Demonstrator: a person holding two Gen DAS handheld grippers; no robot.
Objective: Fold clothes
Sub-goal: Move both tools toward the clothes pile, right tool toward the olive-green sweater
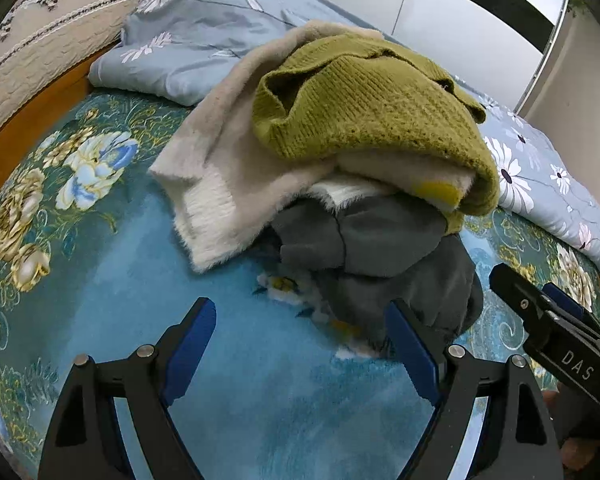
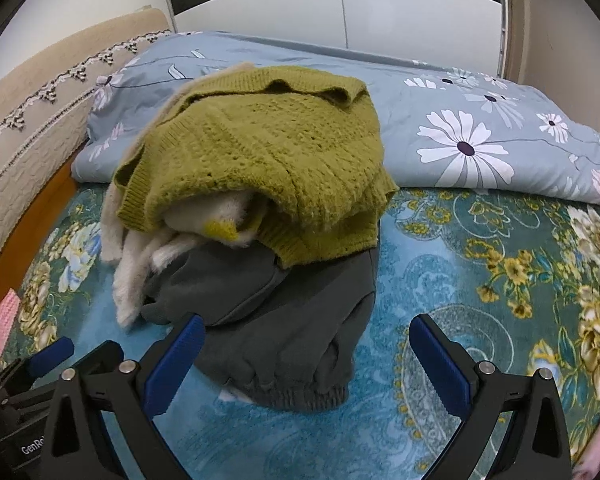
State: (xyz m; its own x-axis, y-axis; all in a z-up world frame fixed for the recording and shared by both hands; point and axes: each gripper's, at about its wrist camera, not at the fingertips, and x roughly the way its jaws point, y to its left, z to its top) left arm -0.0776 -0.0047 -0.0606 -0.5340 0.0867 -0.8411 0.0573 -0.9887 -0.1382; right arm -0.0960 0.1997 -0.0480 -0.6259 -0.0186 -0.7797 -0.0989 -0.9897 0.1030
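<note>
Pile: green knit sweater [image 2: 260,160] sitting on top, fuzzy cream sweater [image 1: 228,184] under it, grey sweatpants [image 2: 284,320] at the bottom, all lying on my bed [image 1: 260,400].
Left gripper [image 1: 300,352]: fingers hanging wide apart, holding nothing, just in front of the pile.
Right gripper [image 2: 306,364]: fingers spreading wide too, empty, with the sweatpants cuff between them.
Behind: blue floral quilt [image 2: 480,128] lying along the back.

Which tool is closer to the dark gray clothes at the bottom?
Right. The right tool straddles the gray garment; the left tool sits left of it, one pad near its edge.
</note>
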